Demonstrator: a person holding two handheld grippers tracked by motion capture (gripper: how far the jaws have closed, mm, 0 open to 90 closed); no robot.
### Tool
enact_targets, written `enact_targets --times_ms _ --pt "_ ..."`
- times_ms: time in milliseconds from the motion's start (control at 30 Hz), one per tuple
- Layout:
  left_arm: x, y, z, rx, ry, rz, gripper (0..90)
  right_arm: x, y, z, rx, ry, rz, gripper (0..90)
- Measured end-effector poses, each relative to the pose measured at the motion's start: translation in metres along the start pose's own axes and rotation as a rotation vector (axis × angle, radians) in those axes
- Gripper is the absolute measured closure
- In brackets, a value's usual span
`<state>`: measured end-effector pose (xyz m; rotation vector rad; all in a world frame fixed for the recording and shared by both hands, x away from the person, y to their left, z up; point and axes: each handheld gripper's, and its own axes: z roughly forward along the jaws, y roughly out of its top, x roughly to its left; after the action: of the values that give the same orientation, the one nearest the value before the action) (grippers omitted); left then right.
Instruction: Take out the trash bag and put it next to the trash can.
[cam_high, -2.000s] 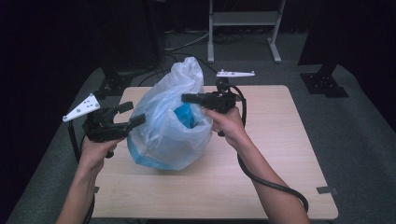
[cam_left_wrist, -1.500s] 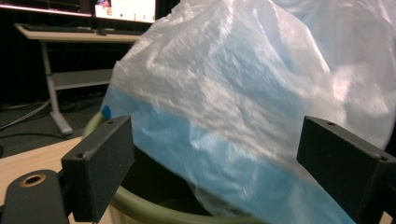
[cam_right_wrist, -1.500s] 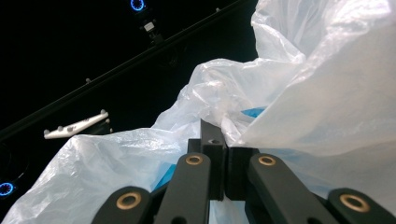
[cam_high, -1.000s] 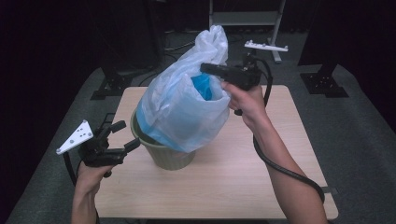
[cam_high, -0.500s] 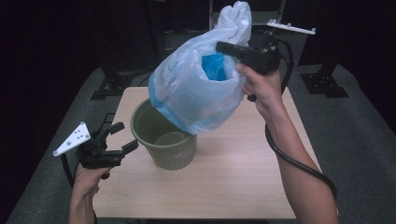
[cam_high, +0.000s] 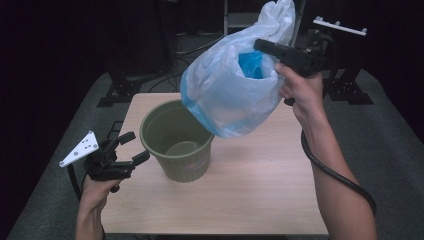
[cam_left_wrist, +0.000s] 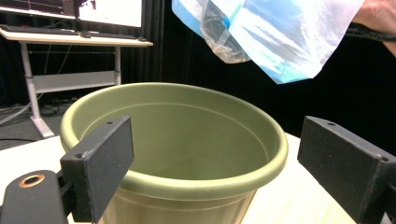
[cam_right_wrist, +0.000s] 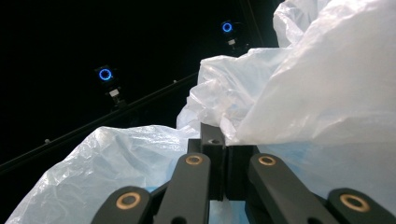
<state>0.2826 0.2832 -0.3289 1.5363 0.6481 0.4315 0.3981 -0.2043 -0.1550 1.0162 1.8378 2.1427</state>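
Now, right claw (cam_high: 263, 46): clamped on the bag's gathered top.
Bag (cam_high: 230, 95): hanging in the air above the bin (cam_high: 177, 142).
Left claw (cam_high: 134, 147): jaws wide apart, holding nothing, beside the bin on the bench (cam_high: 250, 190).

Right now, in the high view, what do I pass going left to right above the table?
Left gripper, open → green bin → plastic bag, lifted clear of the bin → right gripper, shut on the bag's top.
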Motion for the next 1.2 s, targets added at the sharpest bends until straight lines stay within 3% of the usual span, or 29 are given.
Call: enact_targets --times_ms 500,767,1200 --pt "-0.003 0.001 0.001 -0.003 -0.013 0.000 9.4 -0.040 -0.018 -0.034 0.004 -0.090 0.052 88.6" --pt "-0.004 0.000 0.002 0.000 -0.014 0.003 9.4 -0.063 -0.036 -0.043 0.020 -0.125 0.097 88.6" --pt "-0.005 -0.001 0.004 0.008 -0.019 0.008 9.4 -0.087 -0.064 -0.045 0.049 -0.145 0.143 88.3"
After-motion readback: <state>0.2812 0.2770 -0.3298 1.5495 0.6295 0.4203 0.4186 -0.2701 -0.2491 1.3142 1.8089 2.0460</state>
